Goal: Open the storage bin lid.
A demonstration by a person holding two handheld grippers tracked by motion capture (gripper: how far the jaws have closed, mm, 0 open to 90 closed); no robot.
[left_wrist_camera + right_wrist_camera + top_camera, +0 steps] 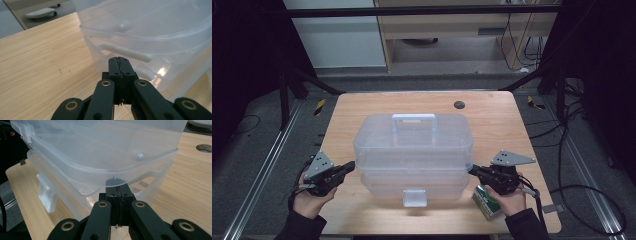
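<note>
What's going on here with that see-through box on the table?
A person at a wooden table holds a pair of tongs in each hand and works on a clear plastic storage box with a handle on its lid. The left tongs and the right tongs are both shut with nothing between them, and their tips are set against the two ends of the box, just under the lid's rim. The front latch hangs down. A small green carton lies by the right hand.

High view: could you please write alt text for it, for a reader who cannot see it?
A clear plastic storage box with a lid handle and front latch stands on a wooden table. The left gripper and right gripper, jaws shut, meet its two sides. A green and white carton lies by the right hand.
</note>
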